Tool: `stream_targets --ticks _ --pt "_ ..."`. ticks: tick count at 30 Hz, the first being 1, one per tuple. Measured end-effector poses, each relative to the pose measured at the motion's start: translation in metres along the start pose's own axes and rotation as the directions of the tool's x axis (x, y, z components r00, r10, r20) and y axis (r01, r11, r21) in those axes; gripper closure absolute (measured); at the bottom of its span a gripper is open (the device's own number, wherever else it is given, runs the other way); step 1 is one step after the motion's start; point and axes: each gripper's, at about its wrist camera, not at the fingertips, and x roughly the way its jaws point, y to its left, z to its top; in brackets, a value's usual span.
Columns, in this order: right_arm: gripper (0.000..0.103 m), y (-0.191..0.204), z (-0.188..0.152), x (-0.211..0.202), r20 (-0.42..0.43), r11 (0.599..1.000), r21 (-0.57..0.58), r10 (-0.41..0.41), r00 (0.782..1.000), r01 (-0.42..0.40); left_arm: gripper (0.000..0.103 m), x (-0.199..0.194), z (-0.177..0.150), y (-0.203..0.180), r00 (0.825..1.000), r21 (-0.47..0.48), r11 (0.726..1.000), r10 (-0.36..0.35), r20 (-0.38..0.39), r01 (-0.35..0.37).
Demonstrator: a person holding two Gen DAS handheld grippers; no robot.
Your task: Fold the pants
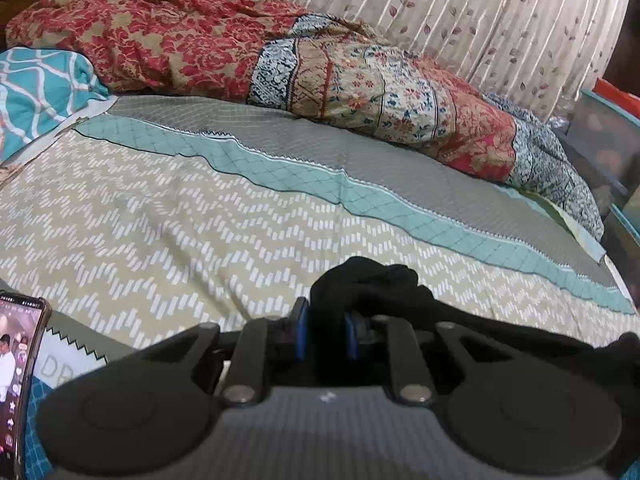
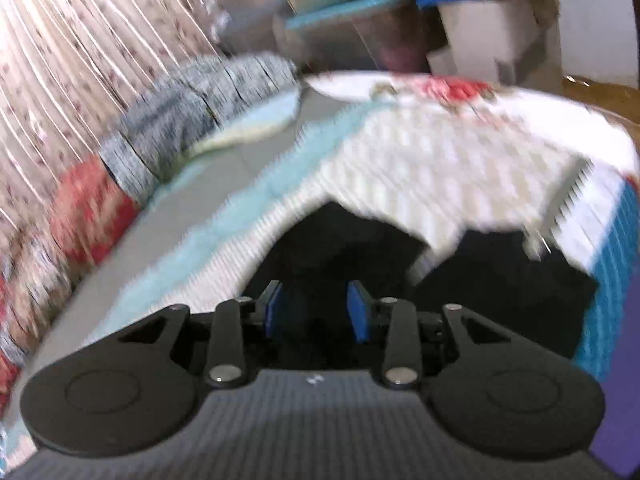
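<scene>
The black pants (image 1: 372, 280) lie bunched on the bed and trail off to the right in the left wrist view. My left gripper (image 1: 326, 320) is shut on a fold of this black cloth, which bulges out above its blue pads. The right wrist view is blurred. In it the pants (image 2: 500, 280) spread as two dark legs over the patterned bedspread (image 2: 420, 152). My right gripper (image 2: 316, 308) stands open just above the left leg, its blue pads well apart. Dark cloth shows in the gap, and neither pad presses on it.
A zigzag-patterned bedspread (image 1: 160, 220) covers the bed. A red floral quilt (image 1: 180, 32) is heaped along the far side against a leaf-print curtain (image 1: 480, 12). A lit phone (image 1: 20, 380) sits at the near left, a teal pillow (image 1: 40, 88) at the left. Plastic bins (image 2: 340, 20) stand past the bed's end.
</scene>
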Motion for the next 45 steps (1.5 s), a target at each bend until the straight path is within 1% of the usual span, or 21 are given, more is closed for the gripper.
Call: stream_targets --ticks 1,3,4,6,8,9,10,11,13,15,17,19,22,25,26,28,31,34,37,41,45 --pt "0.063 0.009 0.010 0.009 0.023 0.999 -0.034 0.004 1.000 -0.003 0.086 -0.001 0.001 -0.001 1.000 -0.005 1.000 0.003 0.005 -0.003" --pt "0.052 0.021 0.026 0.033 0.027 0.994 -0.105 -0.016 1.000 0.018 0.086 -0.002 0.003 -0.002 1.000 -0.011 1.000 0.008 0.009 -0.008" --pt "0.047 0.027 0.034 0.056 0.008 0.990 -0.128 -0.051 0.999 0.052 0.086 -0.002 0.004 -0.003 1.000 -0.013 1.000 0.011 0.009 -0.011" --pt "0.042 0.030 0.038 0.089 -0.047 0.982 -0.158 -0.110 0.993 0.101 0.086 -0.002 0.009 -0.005 1.000 -0.012 1.000 0.018 0.011 -0.018" --pt "0.031 0.029 0.029 0.112 -0.112 0.962 -0.239 -0.162 0.980 0.132 0.086 -0.002 0.014 -0.007 1.000 -0.006 1.000 0.024 0.018 -0.024" --pt "0.033 0.026 0.020 0.120 -0.136 0.944 -0.291 -0.199 0.970 0.153 0.086 -0.001 0.016 -0.007 0.999 -0.003 1.000 0.027 0.021 -0.027" --pt "0.066 0.025 0.012 0.130 -0.173 0.923 -0.347 -0.239 0.956 0.168 0.086 0.000 0.019 -0.008 0.999 -0.002 1.000 0.031 0.023 -0.031" --pt "0.092 0.022 0.008 0.130 -0.187 0.917 -0.361 -0.251 0.950 0.172 0.086 0.002 0.024 -0.009 0.999 -0.001 0.999 0.034 0.024 -0.034" --pt "0.093 0.015 0.017 0.104 -0.098 0.956 -0.259 -0.164 0.982 0.134 0.087 0.006 0.034 -0.009 0.999 -0.001 0.999 0.039 0.033 -0.039" --pt "0.094 0.012 0.039 0.076 0.038 0.985 -0.151 -0.074 0.997 0.079 0.087 0.010 0.047 -0.007 0.998 -0.010 1.000 0.030 0.046 -0.030" --pt "0.094 0.018 0.066 0.063 0.135 0.993 -0.105 -0.039 0.990 0.053 0.087 0.018 0.064 -0.006 0.998 -0.044 0.999 0.009 0.061 -0.006" --pt "0.094 0.033 0.088 0.061 0.203 0.992 -0.114 -0.023 0.979 0.047 0.087 0.026 0.076 -0.008 0.996 -0.065 0.998 -0.009 0.090 0.015" --pt "0.094 0.057 0.106 0.080 0.221 0.992 -0.124 -0.003 0.975 0.031 0.087 0.048 0.092 -0.011 0.993 -0.108 0.994 0.002 0.115 0.010" --pt "0.094 0.082 0.101 0.111 0.185 0.984 -0.159 -0.048 0.982 0.078 0.087 0.084 0.095 -0.009 0.997 -0.141 0.990 0.039 0.071 -0.029" --pt "0.094 0.085 0.098 0.117 0.175 0.986 -0.147 -0.054 0.983 0.080 0.087 0.097 0.093 -0.009 0.997 -0.136 0.989 0.064 0.046 -0.057" --pt "0.094 0.084 0.094 0.123 0.165 0.992 -0.104 -0.059 0.985 0.077 0.087 0.107 0.088 -0.004 0.998 -0.164 0.984 0.067 0.008 -0.065" --pt "0.094 0.079 0.093 0.115 0.172 0.994 -0.081 -0.062 0.983 0.077 0.087 0.097 0.084 0.003 0.999 -0.187 0.982 0.038 0.029 -0.032" --pt "0.095 0.066 0.094 0.095 0.167 0.998 -0.025 -0.052 0.985 0.056 0.087 0.071 0.082 0.004 0.998 -0.184 0.983 0.002 0.063 0.010" --pt "0.095 0.040 0.097 0.067 0.174 0.999 0.045 -0.011 0.985 0.003 0.087 0.039 0.078 -0.004 0.994 -0.148 0.988 -0.036 0.104 0.051" --pt "0.094 -0.009 0.085 0.006 0.205 0.994 0.097 0.029 0.978 -0.050 0.087 -0.020 0.046 -0.013 0.986 -0.053 0.993 -0.093 0.139 0.101" --pt "0.095 -0.069 0.053 -0.057 0.228 0.988 0.145 0.022 0.973 -0.057 0.087 -0.065 0.000 -0.012 0.984 0.013 0.993 -0.122 0.129 0.121"
